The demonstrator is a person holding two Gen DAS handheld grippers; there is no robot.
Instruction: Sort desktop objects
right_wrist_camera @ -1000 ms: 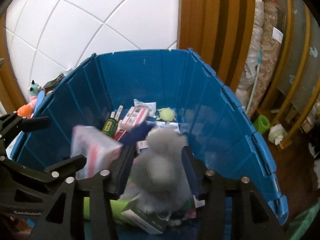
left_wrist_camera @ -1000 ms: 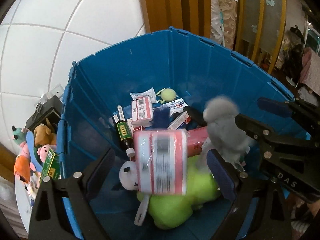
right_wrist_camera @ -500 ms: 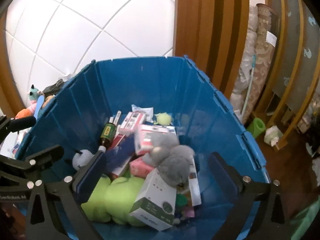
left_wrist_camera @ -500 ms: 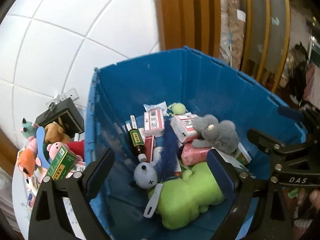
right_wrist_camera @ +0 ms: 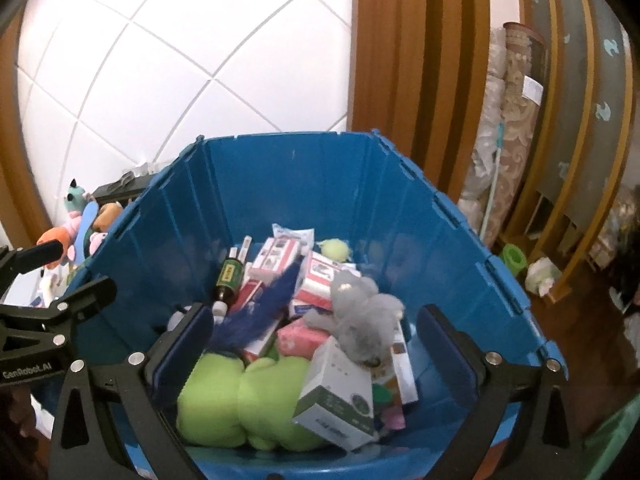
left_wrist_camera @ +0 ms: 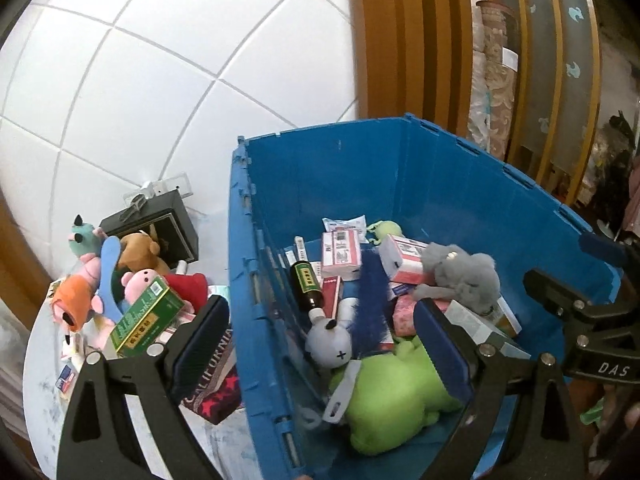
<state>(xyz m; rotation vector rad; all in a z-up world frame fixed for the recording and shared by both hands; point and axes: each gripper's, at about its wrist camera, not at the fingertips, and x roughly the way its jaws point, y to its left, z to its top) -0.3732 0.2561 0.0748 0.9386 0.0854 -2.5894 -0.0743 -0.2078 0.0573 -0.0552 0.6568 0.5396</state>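
Note:
A blue plastic crate (left_wrist_camera: 360, 168) (right_wrist_camera: 280, 168) holds a grey plush (left_wrist_camera: 464, 276) (right_wrist_camera: 360, 316), a green plush (left_wrist_camera: 392, 400) (right_wrist_camera: 240, 400), a pink-and-white box (left_wrist_camera: 404, 258), a brown bottle (left_wrist_camera: 307, 286) (right_wrist_camera: 228, 280), a blue feather (left_wrist_camera: 372, 300) and several boxes. My left gripper (left_wrist_camera: 320, 344) is open and empty, above the crate's left wall. My right gripper (right_wrist_camera: 312, 348) is open and empty above the crate. A pile of plush toys (left_wrist_camera: 100, 280) and a green box (left_wrist_camera: 146, 320) lies on the white table (left_wrist_camera: 40, 380) at the left.
A black box (left_wrist_camera: 160, 228) stands behind the toy pile by the white tiled wall. A book (left_wrist_camera: 212, 376) lies against the crate's outer left side. Wooden panels and rolled rugs (right_wrist_camera: 512, 140) stand behind and to the right.
Both grippers opened: the pink-and-white box and the grey plush dropped into the crate and lie still. Both grippers drew back and up; the left one shifted left toward the table.

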